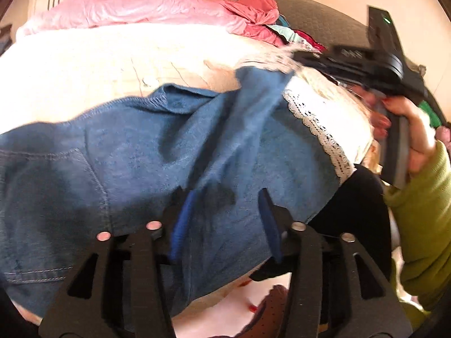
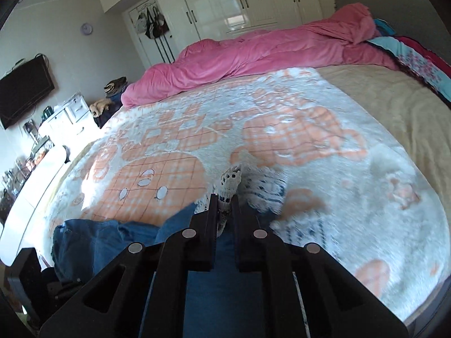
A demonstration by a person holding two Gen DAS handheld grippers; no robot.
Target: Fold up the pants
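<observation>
- Bedroom, left wrist view: a white-and-orange fleece blanket (image 1: 112, 64) covers the bed, with a pink duvet (image 1: 135, 11) bunched along its far side and a grey headboard (image 1: 304, 14) behind.
- Blue denim pants (image 1: 141, 152) with a white lace hem (image 1: 318, 129) lie spread over the near part of the blanket, one fold blurred as it lifts toward the right.
- The left gripper (image 1: 225, 202) hovers over the denim with its blue-padded fingers (image 1: 180, 225) wide apart, holding nothing.
- The right gripper (image 1: 324, 59) reaches in from the right, held by a hand (image 1: 414, 129) in a green sleeve (image 1: 422, 219); its tips appear to meet the raised fold, though blur hides the contact.
- Right wrist view: the same blanket (image 2: 282, 118) and pink duvet (image 2: 253, 53) sit before white wardrobes (image 2: 225, 0), and a television (image 2: 25, 90) hangs on the left wall.
- The right gripper (image 2: 224, 200) is closed nearly tight on the lace hem (image 2: 229, 183), with denim (image 2: 107, 242) trailing below and to the left.
</observation>
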